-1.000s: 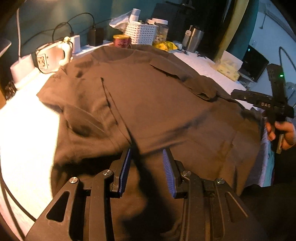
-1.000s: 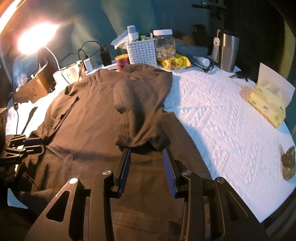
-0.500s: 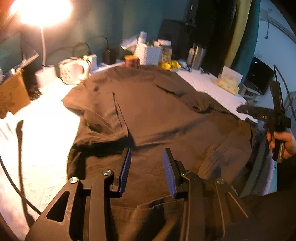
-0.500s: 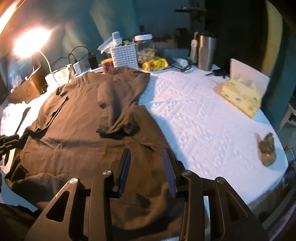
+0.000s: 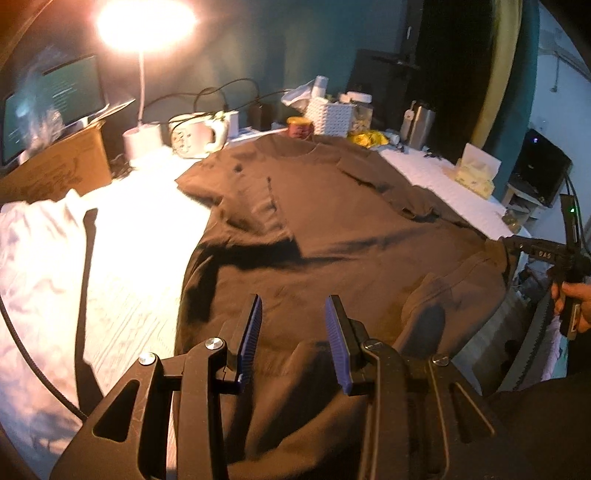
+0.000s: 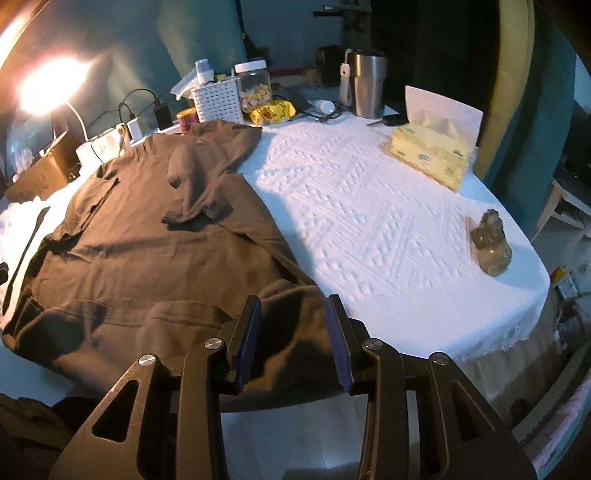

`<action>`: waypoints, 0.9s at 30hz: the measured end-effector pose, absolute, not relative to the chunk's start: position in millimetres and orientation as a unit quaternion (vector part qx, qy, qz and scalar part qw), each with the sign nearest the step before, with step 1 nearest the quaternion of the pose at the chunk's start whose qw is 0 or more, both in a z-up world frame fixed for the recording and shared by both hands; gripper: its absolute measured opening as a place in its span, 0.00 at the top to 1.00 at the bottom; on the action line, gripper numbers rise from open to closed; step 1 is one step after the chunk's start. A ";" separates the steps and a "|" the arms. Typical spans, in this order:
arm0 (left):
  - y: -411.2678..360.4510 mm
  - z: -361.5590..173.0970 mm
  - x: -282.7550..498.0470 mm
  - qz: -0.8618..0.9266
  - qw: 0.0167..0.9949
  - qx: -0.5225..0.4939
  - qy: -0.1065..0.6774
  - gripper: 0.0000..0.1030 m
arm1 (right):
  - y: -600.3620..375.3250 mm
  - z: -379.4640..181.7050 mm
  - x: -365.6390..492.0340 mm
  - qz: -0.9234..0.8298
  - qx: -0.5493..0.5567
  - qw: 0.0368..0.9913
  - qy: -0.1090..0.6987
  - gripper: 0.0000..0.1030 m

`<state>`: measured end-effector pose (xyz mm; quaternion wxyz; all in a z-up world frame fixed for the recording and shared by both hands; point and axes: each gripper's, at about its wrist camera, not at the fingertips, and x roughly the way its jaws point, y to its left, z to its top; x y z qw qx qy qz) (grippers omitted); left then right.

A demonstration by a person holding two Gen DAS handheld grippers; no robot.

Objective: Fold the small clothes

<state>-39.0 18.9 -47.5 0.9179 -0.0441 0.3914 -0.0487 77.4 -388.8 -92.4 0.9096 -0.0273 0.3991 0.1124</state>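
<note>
A brown T-shirt (image 5: 351, 221) lies flat on the white tablecloth (image 6: 369, 206), neck toward the far clutter, with both sleeves folded inward. My left gripper (image 5: 293, 301) hovers over the shirt's near hem on its left side, open with nothing between its blue pads. At the right edge of the left wrist view, a hand holds my right gripper (image 5: 543, 251) beside the hem's right corner. In its own view my right gripper (image 6: 293, 301) stands open above the rumpled hem corner of the T-shirt (image 6: 147, 258), holding nothing.
At the table's far end stand a white basket (image 6: 218, 98), a jar (image 6: 255, 86), a steel tumbler (image 6: 365, 85) and a lit lamp (image 5: 144, 22). A tissue box (image 6: 432, 155) and a small lumpy bag (image 6: 491, 247) sit to the right. A cardboard box (image 5: 55, 170) stands to the left.
Both grippers have drawn back from over the shirt's middle toward its near hem and the table edge. The shirt lies as before and the jaws have kept their width.
</note>
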 end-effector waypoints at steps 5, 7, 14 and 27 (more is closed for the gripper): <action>25.9 -59.3 -49.6 -0.020 0.910 -0.040 0.411 0.66 | -398.3 -93.4 80.7 0.112 -0.023 0.912 0.395 0.63; 30.1 -59.1 -52.8 -0.015 0.909 -0.046 0.414 0.66 | -398.9 -94.4 85.0 0.115 -0.018 0.910 0.398 0.63; 38.2 -64.8 -51.7 -0.013 0.903 -0.050 0.427 0.66 | -382.8 -88.8 97.0 0.137 -0.028 0.910 0.390 0.63; 38.4 -103.8 -28.0 -0.010 0.875 -0.012 0.485 0.66 | -370.3 -118.5 102.1 0.145 -0.049 0.886 0.437 0.63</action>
